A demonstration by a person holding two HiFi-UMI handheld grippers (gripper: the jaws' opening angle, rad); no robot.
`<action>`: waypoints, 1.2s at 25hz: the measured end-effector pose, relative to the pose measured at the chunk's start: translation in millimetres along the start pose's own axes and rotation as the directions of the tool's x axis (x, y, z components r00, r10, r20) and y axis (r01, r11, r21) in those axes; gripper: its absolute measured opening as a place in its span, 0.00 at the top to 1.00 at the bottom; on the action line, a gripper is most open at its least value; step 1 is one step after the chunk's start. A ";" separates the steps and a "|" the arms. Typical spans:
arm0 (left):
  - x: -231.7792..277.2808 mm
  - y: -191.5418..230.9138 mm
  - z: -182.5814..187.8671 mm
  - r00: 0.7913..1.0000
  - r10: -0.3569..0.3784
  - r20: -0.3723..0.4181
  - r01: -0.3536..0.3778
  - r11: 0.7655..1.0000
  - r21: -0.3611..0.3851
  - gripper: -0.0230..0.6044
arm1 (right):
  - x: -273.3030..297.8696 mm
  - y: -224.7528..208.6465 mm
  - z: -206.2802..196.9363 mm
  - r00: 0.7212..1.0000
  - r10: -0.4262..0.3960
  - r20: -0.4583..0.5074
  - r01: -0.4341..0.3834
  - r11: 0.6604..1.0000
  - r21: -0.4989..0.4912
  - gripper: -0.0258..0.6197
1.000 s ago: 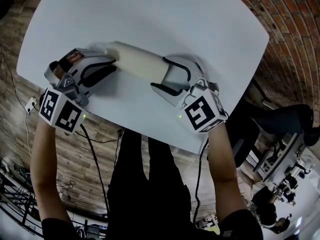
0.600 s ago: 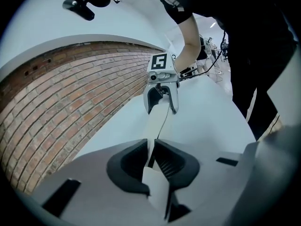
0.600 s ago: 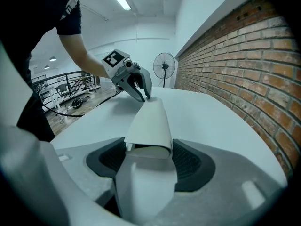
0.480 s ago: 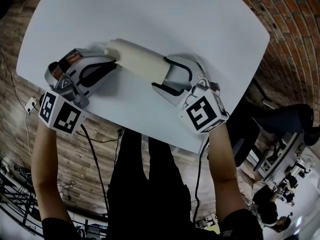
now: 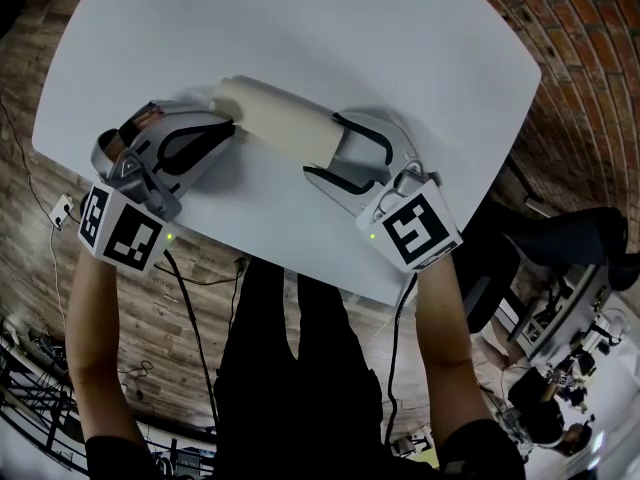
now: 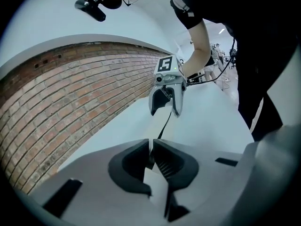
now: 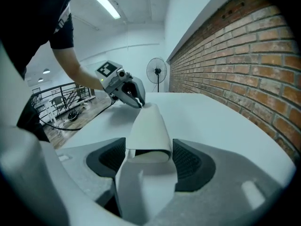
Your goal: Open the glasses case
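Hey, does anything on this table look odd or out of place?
Nothing stands out. The glasses case lies intact on the table, the right tool clamped on one end; the left tool, its jaws just closing, pinches the other end's thin edge.

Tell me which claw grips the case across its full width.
The right claw, jaws wide on the case. The left claw has just been closing on only its thin edge.

Broad bare tabletop [image 5: 330,28] beyond the glasses case [image 5: 275,118]; brick wall [image 5: 590,58] near, past the table's edge.
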State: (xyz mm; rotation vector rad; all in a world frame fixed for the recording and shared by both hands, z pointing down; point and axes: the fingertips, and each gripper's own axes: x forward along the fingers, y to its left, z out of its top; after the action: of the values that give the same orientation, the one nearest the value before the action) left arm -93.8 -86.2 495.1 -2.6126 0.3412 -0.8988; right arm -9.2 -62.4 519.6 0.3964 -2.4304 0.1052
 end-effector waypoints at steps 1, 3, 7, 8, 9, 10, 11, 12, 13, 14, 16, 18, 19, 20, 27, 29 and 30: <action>-0.6 0.9 0.9 1.000 0.004 0.004 -0.004 1.000 -0.004 0.93 | -1.5 -1.0 1.2 1.000 -0.010 0.007 0.010 1.000 0.011 0.48; -1.9 2.7 2.9 1.000 0.012 0.011 -0.012 1.000 -0.014 0.93 | -2.8 -3.0 1.0 0.999 -0.037 0.002 0.037 0.999 0.016 0.48; -3.3 4.3 5.7 0.999 0.027 0.024 -0.026 0.999 -0.032 0.93 | -4.4 -3.1 1.5 0.998 -0.065 0.008 0.065 0.998 0.014 0.48; -3.7 4.4 5.7 0.999 0.031 0.029 -0.030 0.999 -0.039 0.93 | -4.4 -2.6 1.3 0.997 -0.070 0.014 0.069 0.997 0.018 0.48; -4.3 4.4 5.5 0.999 0.034 0.032 -0.032 0.998 -0.045 0.93 | -4.0 -2.0 1.1 0.997 -0.072 0.020 0.071 0.997 0.023 0.48; -4.5 4.6 5.3 0.999 0.033 0.033 -0.031 0.998 -0.050 0.93 | -3.6 -1.6 0.8 0.997 -0.071 0.026 0.070 0.997 0.029 0.48; -4.0 5.1 5.4 0.999 0.026 0.029 -0.024 0.998 -0.052 0.93 | -3.5 -1.8 0.5 0.997 -0.070 0.030 0.069 0.997 0.032 0.48; -2.9 6.0 5.7 1.000 0.014 0.023 -0.013 0.998 -0.053 0.93 | -3.9 -2.6 0.1 0.997 -0.068 0.032 0.067 0.997 0.035 0.48; -1.7 7.3 6.2 1.000 0.007 0.021 -0.006 0.998 -0.057 0.93 | -4.5 -3.6 -0.4 0.997 -0.067 0.031 0.066 0.997 0.036 0.48; -0.8 9.0 6.8 1.000 0.008 0.025 -0.006 0.998 -0.066 0.93 | -5.0 -4.5 -0.7 0.997 -0.067 0.031 0.065 0.997 0.037 0.48; -0.6 12.7 8.4 0.999 0.023 0.041 -0.019 0.996 -0.087 0.93 | -5.7 -4.8 -0.7 0.997 -0.067 0.029 0.066 0.997 0.036 0.48; -0.9 15.3 9.3 0.999 0.021 0.042 -0.018 0.996 -0.089 0.93 | -5.3 -4.0 0.1 0.997 -0.069 0.030 0.068 0.997 0.036 0.48; -1.0 16.1 9.2 0.999 0.018 0.041 -0.015 0.996 -0.089 0.93 | -4.9 -3.6 0.4 0.997 -0.069 0.030 0.068 0.997 0.037 0.48; -1.1 16.6 8.9 0.999 0.016 0.041 -0.013 0.996 -0.090 0.93 | -4.5 -3.3 0.5 0.997 -0.068 0.031 0.067 0.997 0.039 0.48; 0.8 17.8 6.9 0.999 0.025 0.046 -0.020 0.995 -0.099 0.93 | -3.8 -3.5 -0.7 0.996 -0.082 0.033 0.081 0.996 0.046 0.48; 3.4 19.4 6.9 0.998 0.025 0.050 -0.019 0.994 -0.106 0.93 | -4.7 -5.6 -1.5 0.995 -0.089 0.038 0.087 0.995 0.050 0.48; 4.5 20.1 7.0 0.998 0.024 0.052 -0.018 0.994 -0.111 0.93 | -6.0 -7.2 -1.4 0.995 -0.095 0.043 0.092 0.994 0.052 0.48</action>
State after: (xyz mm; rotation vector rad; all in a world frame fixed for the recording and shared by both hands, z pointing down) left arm -88.1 -104.2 484.2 -2.7226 0.4138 -0.8240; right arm -1.8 -67.5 516.7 0.5397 -2.4532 0.1168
